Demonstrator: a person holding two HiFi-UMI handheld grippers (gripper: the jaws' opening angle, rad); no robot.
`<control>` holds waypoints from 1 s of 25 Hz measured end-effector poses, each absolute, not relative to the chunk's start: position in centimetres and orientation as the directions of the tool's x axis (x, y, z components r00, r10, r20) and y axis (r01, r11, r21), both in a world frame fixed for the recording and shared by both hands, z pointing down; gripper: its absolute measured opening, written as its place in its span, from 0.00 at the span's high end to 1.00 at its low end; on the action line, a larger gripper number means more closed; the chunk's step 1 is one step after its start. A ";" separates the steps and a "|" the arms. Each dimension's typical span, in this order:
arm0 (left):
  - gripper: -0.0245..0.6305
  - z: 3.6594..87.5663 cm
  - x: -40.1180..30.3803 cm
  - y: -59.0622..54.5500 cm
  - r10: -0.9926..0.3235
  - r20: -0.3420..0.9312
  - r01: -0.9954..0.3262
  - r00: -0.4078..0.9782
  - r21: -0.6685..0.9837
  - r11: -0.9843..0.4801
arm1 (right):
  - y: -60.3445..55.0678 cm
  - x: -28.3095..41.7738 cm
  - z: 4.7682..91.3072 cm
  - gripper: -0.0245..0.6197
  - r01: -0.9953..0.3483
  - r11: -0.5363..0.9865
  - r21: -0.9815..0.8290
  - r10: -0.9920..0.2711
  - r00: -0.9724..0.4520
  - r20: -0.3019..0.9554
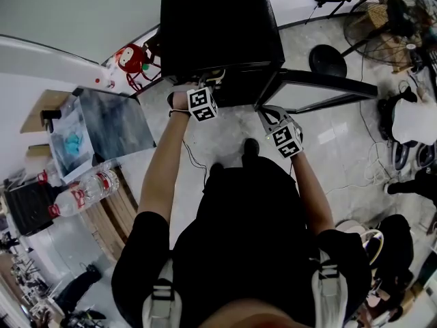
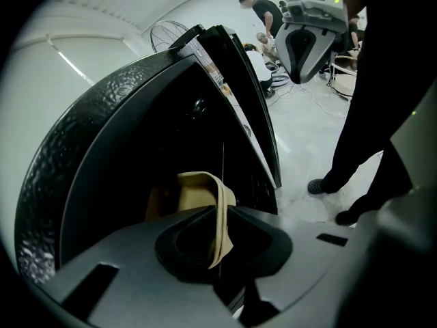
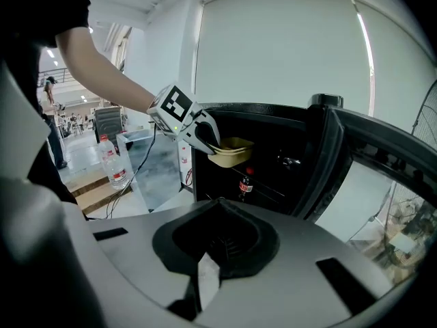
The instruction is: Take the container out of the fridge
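Note:
The black fridge [image 1: 218, 33] stands open, its door [image 1: 321, 91] swung out to the right. A tan container [image 2: 198, 193] sits at the fridge's mouth, and my left gripper [image 2: 220, 241] is shut on its thin rim. In the right gripper view the same container [image 3: 231, 150] hangs from the left gripper [image 3: 205, 139] just in front of the upper shelf. My right gripper [image 3: 210, 268] is shut on nothing and held back from the fridge, near the door. In the head view the left gripper [image 1: 208, 84] reaches into the opening and the right gripper [image 1: 272, 117] hangs lower right.
A small bottle with a red cap [image 3: 244, 183] stands on a lower shelf inside. A glass-topped table [image 1: 109, 125] and water bottles [image 1: 89, 186] are at the left. A floor fan [image 1: 389, 19] and cables lie at the right. My feet [image 1: 250, 147] are before the fridge.

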State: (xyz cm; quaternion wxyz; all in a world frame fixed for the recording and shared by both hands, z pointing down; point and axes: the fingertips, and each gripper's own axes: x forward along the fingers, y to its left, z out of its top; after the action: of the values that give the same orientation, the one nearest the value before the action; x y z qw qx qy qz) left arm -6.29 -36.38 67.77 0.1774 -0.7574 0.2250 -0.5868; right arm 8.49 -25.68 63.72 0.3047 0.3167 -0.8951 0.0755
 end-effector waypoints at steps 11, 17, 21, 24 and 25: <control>0.89 67.6 -6.1 -35.8 -0.556 0.804 -0.116 0.212 -0.544 -0.831 | -25.3 9.2 63.5 0.96 -0.618 0.783 0.067 -0.529 -0.605 0.595; 0.90 67.4 -6.4 -35.1 -0.544 0.810 -0.112 0.218 -0.533 -0.838 | -24.9 8.8 63.3 0.96 -0.615 0.785 0.070 -0.527 -0.605 0.598; 0.90 67.4 -6.2 -34.5 -0.534 0.814 -0.098 0.227 -0.527 -0.844 | -24.7 8.5 63.2 0.96 -0.616 0.784 0.072 -0.529 -0.604 0.596; 0.90 67.5 -6.2 -34.0 -0.529 0.817 -0.080 0.230 -0.526 -0.847 | -24.4 8.0 63.2 0.96 -0.620 0.781 0.073 -0.534 -0.603 0.593; 0.90 67.5 -6.2 -33.8 -0.529 0.817 -0.076 0.231 -0.527 -0.847 | -24.3 7.9 63.2 0.96 -0.622 0.780 0.073 -0.535 -0.602 0.592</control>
State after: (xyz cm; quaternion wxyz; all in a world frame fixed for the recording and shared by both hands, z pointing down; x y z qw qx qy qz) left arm -6.21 -33.81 67.53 0.1926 -0.7604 0.1989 -0.5875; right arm 7.94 -24.34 63.18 0.3061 0.3242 -0.8923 0.0704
